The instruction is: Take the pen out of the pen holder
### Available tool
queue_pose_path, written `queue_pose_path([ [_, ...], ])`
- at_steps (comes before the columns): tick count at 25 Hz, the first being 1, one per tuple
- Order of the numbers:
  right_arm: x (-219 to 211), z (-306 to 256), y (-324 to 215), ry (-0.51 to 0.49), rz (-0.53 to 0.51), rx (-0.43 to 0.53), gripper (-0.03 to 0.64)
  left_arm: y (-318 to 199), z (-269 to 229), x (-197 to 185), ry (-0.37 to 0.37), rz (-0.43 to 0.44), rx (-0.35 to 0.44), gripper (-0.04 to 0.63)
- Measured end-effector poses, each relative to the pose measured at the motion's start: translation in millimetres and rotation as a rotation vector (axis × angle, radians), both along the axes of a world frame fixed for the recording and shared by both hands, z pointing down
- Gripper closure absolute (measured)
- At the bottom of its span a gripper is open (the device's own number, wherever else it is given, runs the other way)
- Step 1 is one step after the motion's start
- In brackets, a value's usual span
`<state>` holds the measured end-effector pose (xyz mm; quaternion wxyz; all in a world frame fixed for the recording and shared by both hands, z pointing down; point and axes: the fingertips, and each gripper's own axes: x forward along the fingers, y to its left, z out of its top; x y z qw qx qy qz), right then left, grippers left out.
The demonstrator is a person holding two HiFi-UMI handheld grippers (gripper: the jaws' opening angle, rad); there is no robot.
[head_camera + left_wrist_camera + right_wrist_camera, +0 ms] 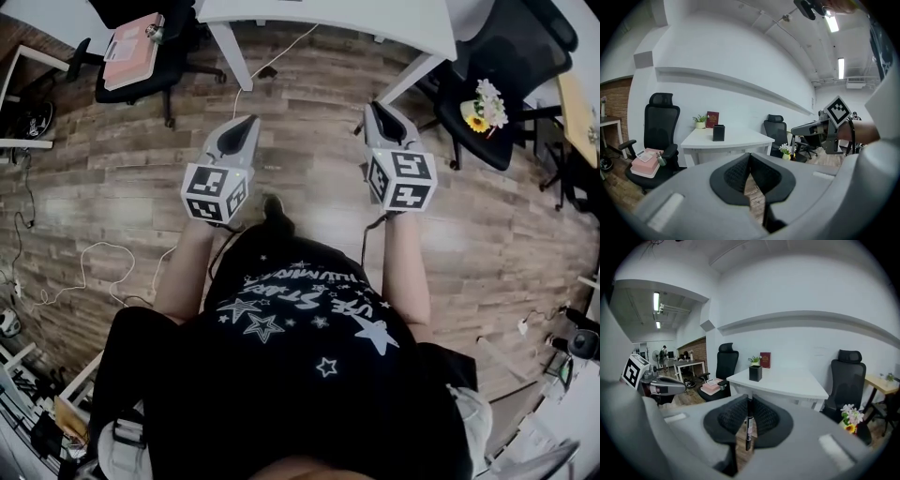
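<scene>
A black square pen holder (718,132) (755,373) stands on a white desk (736,139) (787,380) ahead of me; only the desk's front edge (328,19) shows in the head view. My right gripper (750,401) (380,111) is shut on a thin black pen (748,427) with a pale label, which hangs down between the pads. My left gripper (750,157) (248,122) is shut with nothing in it. Both are held level over the wooden floor, short of the desk. Each gripper shows in the other's view: the right gripper's side (820,129), the left gripper's side (665,385).
Black office chairs flank the desk; one holds a pink box (131,47) (644,164), another a vase of flowers (483,103) (851,418). A small plant and a red book (712,119) sit at the desk's back. Cables (84,262) lie on the floor at left.
</scene>
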<state>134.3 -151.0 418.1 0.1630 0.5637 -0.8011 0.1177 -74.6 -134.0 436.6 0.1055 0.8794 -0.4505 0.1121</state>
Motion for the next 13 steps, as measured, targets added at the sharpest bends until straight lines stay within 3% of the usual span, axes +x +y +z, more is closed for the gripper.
queue_pose_path([
  [13,72,0,125,-0.059,0.003,0.002,0.586,118,-10,76,-0.036,0.011,0.016,0.584],
])
